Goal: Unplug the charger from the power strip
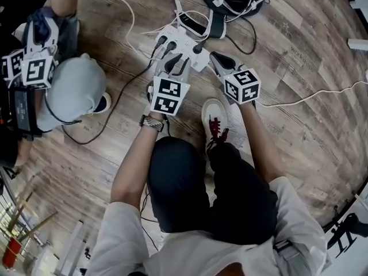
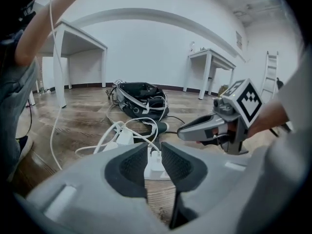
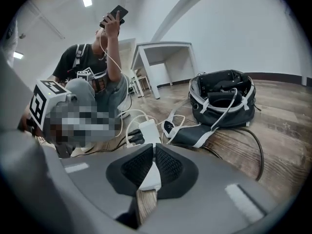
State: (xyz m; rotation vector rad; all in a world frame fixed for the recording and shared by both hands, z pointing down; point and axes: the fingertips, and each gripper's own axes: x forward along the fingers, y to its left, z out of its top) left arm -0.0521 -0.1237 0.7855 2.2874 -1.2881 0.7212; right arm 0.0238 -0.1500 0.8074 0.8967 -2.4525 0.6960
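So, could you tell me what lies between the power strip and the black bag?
A black, white-trimmed strap lies there, clearest in the right gripper view.

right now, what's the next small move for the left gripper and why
Probably ease the left gripper down onto the white charger: its jaws stand slightly apart, the charger shows in the gap, plugged into the power strip, not yet gripped.

Power strip (image 3: 148, 133) near end hidden behind jaws.
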